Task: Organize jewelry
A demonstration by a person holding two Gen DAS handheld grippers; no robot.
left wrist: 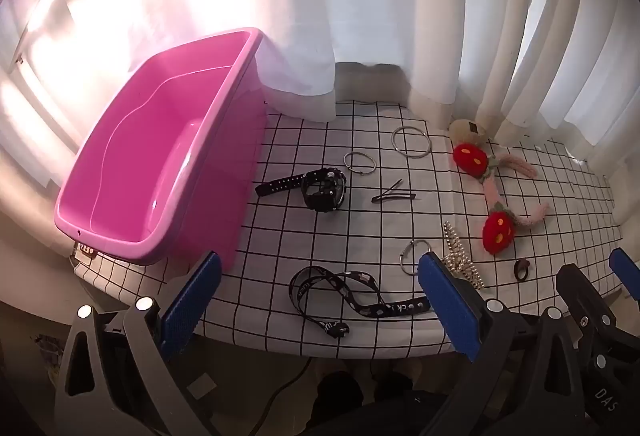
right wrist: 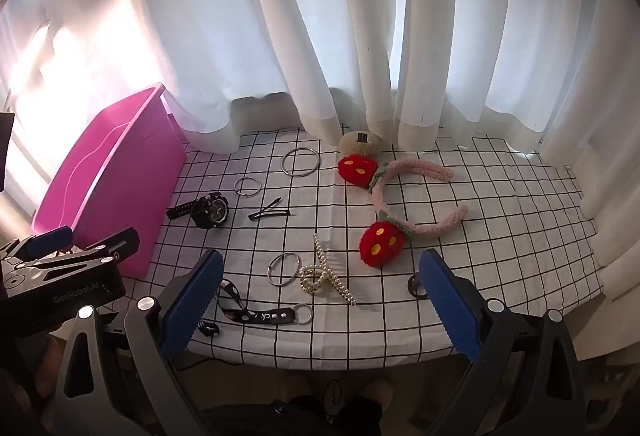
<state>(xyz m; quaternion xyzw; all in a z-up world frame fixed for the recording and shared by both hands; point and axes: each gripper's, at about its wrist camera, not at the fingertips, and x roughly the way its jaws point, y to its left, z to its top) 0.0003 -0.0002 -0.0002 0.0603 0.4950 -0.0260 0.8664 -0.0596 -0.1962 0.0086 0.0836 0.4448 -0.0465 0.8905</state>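
An empty pink bin point(left wrist: 160, 164) point(right wrist: 116, 180) stands at the table's left. On the checked cloth lie a black watch point(left wrist: 320, 188) point(right wrist: 208, 212), a black hair clip point(left wrist: 392, 194) point(right wrist: 268, 213), silver rings point(left wrist: 411, 141) point(right wrist: 300, 162), a pearl claw clip point(right wrist: 324, 276) point(left wrist: 460, 252), a black lanyard point(left wrist: 352, 300) point(right wrist: 256, 310), a strawberry headband point(right wrist: 400, 204) point(left wrist: 496, 192) and a small dark ring point(left wrist: 522, 270). My left gripper point(left wrist: 320, 304) is open and empty above the front edge, over the lanyard. My right gripper point(right wrist: 320, 300) is open and empty, near the pearl clip.
White curtains point(right wrist: 360, 36) hang along the back and right of the table. A beige round pad point(right wrist: 360, 140) sits at the back by the headband. The table's front edge point(right wrist: 320, 360) lies just under both grippers. The left gripper's body point(right wrist: 60, 276) shows in the right wrist view.
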